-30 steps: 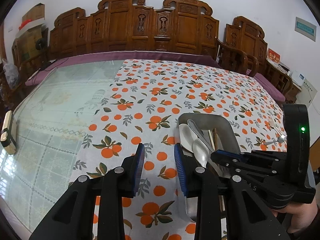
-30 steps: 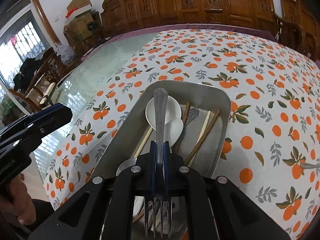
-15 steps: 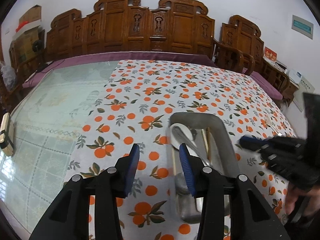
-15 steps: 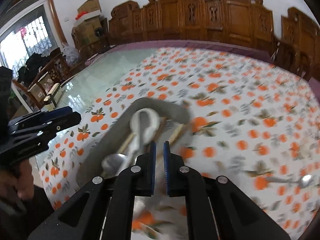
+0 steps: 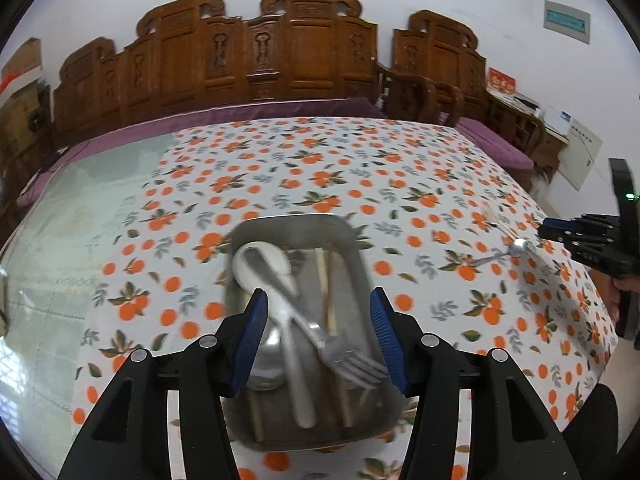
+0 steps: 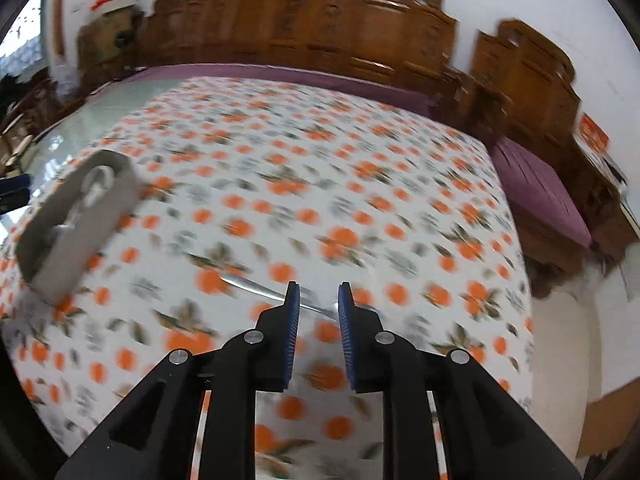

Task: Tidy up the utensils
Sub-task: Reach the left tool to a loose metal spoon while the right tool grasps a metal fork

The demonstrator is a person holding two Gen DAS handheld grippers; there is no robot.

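Utensils lie together in a rectangular stainless-steel tray [image 5: 340, 226] on the table, which is covered with a white cloth printed with oranges [image 5: 320, 168]: a white ceramic spoon [image 5: 256, 264], a metal fork [image 5: 344, 356] with its tines toward the camera, a metal spoon and wooden chopsticks [image 5: 330, 280]. The left gripper [image 5: 318, 330] hangs just above the near end of the tray, its blue-padded jaws opening about halfway and holding nothing; the tray's contents show between them. One more slim metal utensil [image 5: 500, 254] lies alone on the cloth, well to the right of the tray. The right gripper [image 6: 318, 330] hovers over it, jaws opening from a narrow gap and empty, with the utensil's shaft [image 6: 256, 288] running across the cloth just beyond the tips. Carved wooden chairs [image 5: 260, 52] line the far side.
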